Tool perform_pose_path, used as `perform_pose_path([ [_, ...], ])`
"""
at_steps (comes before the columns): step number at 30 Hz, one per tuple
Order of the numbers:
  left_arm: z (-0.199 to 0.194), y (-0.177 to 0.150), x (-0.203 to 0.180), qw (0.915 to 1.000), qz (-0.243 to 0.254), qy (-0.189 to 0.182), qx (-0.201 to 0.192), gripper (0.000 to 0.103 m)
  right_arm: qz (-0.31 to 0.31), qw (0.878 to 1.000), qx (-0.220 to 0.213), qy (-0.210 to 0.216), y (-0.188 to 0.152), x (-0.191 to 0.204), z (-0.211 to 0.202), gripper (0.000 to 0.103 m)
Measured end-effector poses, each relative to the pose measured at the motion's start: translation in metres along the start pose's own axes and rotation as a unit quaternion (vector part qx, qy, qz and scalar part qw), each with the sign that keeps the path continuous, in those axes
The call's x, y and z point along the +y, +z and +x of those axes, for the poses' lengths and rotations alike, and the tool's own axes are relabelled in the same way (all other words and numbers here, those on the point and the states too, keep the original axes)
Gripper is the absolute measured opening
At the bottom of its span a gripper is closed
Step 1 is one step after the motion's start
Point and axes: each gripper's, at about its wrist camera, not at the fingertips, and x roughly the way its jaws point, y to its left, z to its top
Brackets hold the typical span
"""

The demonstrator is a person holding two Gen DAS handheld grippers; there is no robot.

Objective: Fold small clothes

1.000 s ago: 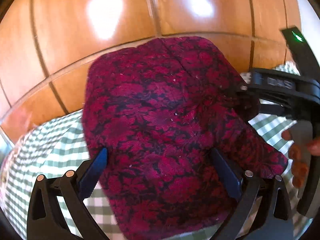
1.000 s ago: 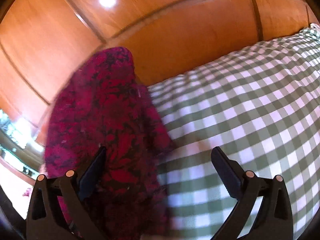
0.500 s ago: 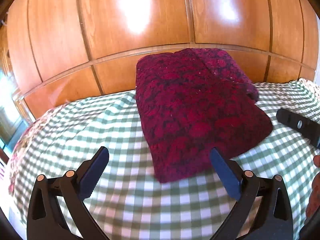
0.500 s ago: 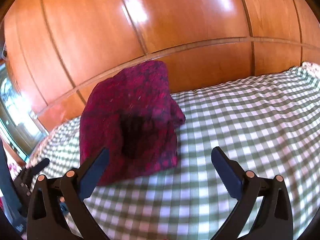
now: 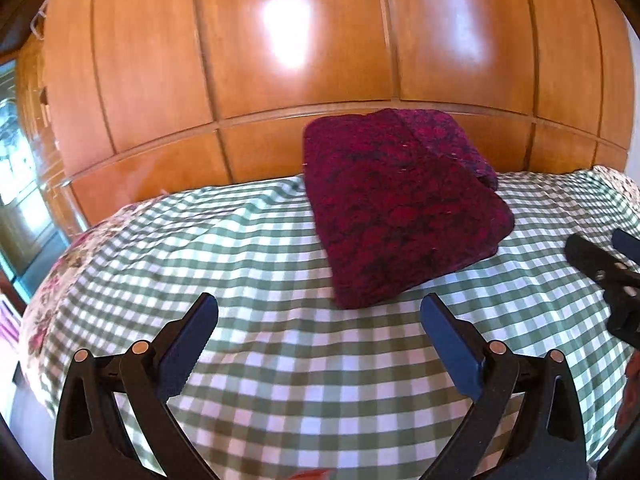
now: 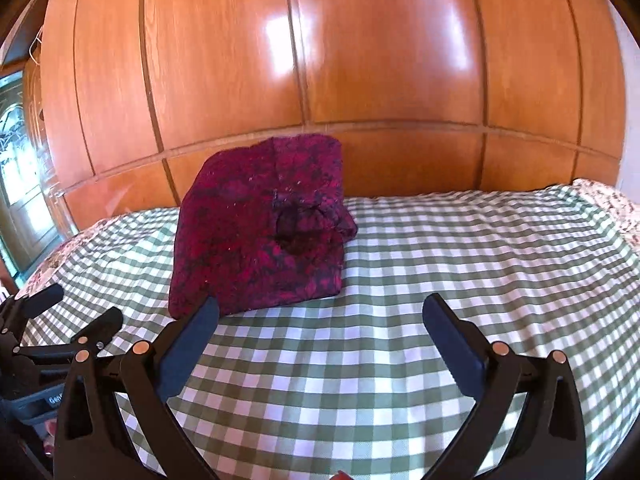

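Left tongs (image 5: 319, 334): standing wide apart, gripping nothing, hovering above the green-and-white checked bedspread (image 5: 280, 380), near side of the garment.
Right tongs (image 6: 320, 336): likewise spread apart and empty, hovering over the same checked cloth; left blue pad (image 6: 192, 344) overlapping the garment's near corner in view, contact not determinable.
Garment: dark red floral knitted piece, folded into a thick rectangle (image 5: 400, 204), lying on the bed towards the far edge, close to the glossy orange wooden panelled wall (image 5: 304, 48); touching neither pair of tongs as far as showing.
Fold state: judging as nearly finished; top layer lying flat in the left view, but a puckered dark hollow (image 6: 294, 228) and a loose flap sticking out on the garment's right side in the right view.
Step in hand: judging as checking and tidying after letting go.
Doing it well: approaching low and level with tongs kept apart; pinching only the loose flap, not the whole stack; tucking it under or smoothing it inward while steadying the opposite edge with the other tongs.
Pressure: pressing lightly, since thick soft knit is likely springing back and dragging the lower layers.
Risk: pulling sideways probably undoing the fold or rucking the bedspread.
Other details: floral-printed bedding (image 5: 52, 292) showing at the bed's left edge, well apart from the garment.
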Motion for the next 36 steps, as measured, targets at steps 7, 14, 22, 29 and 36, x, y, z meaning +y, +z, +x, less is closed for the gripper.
perform_pose_path([
  [7, -0.011, 0.002, 0.014, 0.9996, -0.024, 0.001, -0.013, 0.1, -0.03, 0.999, -0.019, -0.006, 0.005, 0.015, -0.011, 0.101],
  [14, -0.012, 0.004, 0.018, 0.9995, -0.027, 0.001, -0.015, 0.1, -0.029, 0.999, -0.019, -0.007, 0.005, 0.015, -0.011, 0.101],
  [22, -0.012, 0.003, 0.018, 0.9997, -0.023, -0.001, -0.01, 0.1, -0.026, 1.0, -0.011, -0.004, 0.004, 0.012, -0.007, 0.101],
  [29, -0.012, 0.002, 0.018, 0.9996, -0.027, -0.004, -0.005, 0.1, -0.025, 1.0, -0.008, -0.004, 0.003, 0.012, -0.006, 0.101],
  [36, -0.012, 0.002, 0.018, 0.9996, -0.028, -0.004, -0.006, 0.1, -0.022, 1.0, -0.004, -0.003, 0.003, 0.011, -0.005, 0.101],
])
